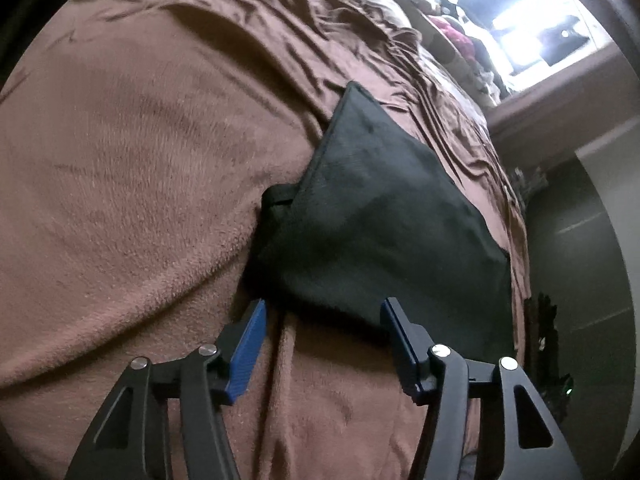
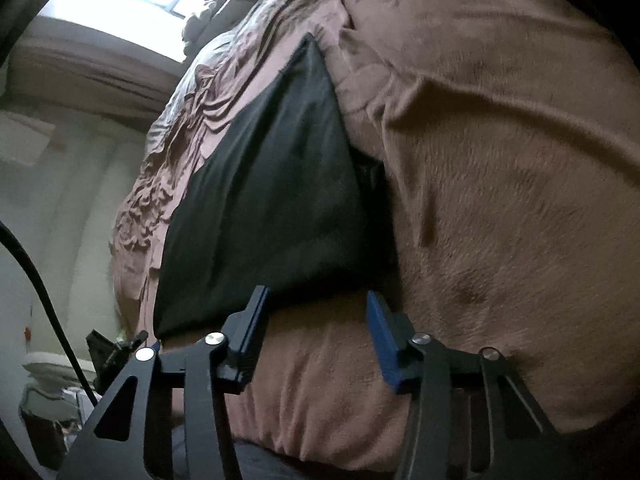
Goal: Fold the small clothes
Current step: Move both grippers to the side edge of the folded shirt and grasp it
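A black garment (image 1: 380,208) lies flat on a brown fleece blanket (image 1: 140,160) that covers a bed. A small folded tab sticks out at its left side. My left gripper (image 1: 325,305) stands at the garment's near edge, over its near-left corner. Its blue-padded fingers are apart and the pads press on nothing. In the right wrist view the same garment (image 2: 272,184) lies on the blanket (image 2: 500,160). My right gripper (image 2: 317,294) is at its near-right corner, also with its jaws apart around the hem and no grip on the cloth.
A wrinkled brown sheet (image 1: 460,128) runs along the far side of the bed. A pile of clothes (image 1: 456,36) sits below a bright window (image 1: 520,20). The bed's edge drops to a dark floor (image 1: 580,280). A black cable (image 2: 36,280) hangs at left.
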`<action>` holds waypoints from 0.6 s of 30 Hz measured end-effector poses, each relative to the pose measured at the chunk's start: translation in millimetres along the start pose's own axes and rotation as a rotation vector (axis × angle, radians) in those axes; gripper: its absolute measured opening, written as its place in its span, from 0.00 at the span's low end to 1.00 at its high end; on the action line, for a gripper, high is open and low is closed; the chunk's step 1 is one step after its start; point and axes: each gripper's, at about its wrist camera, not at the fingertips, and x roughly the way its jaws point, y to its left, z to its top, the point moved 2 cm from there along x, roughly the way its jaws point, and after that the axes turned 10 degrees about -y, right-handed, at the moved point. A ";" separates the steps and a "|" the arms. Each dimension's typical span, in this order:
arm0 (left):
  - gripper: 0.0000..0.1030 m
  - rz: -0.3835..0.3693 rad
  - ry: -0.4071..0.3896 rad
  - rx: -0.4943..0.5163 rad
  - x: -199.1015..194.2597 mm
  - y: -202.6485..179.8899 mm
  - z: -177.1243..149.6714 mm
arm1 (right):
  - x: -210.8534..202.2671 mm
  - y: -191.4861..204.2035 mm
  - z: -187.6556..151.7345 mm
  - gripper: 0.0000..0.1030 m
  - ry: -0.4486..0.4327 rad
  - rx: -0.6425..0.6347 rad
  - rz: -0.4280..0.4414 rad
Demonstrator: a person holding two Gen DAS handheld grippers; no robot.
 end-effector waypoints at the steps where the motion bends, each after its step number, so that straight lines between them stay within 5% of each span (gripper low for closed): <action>1: 0.58 0.001 -0.003 -0.007 1.2 0.5 0.2 | 3.0 -1.8 0.8 0.36 -0.008 0.006 -0.006; 12: 0.34 0.055 -0.078 -0.066 12.1 14.2 8.7 | 17.5 -13.1 4.1 0.23 -0.104 0.100 0.007; 18: 0.33 0.074 -0.111 -0.082 5.4 18.5 9.7 | 19.6 -15.5 -4.4 0.08 -0.137 0.143 0.001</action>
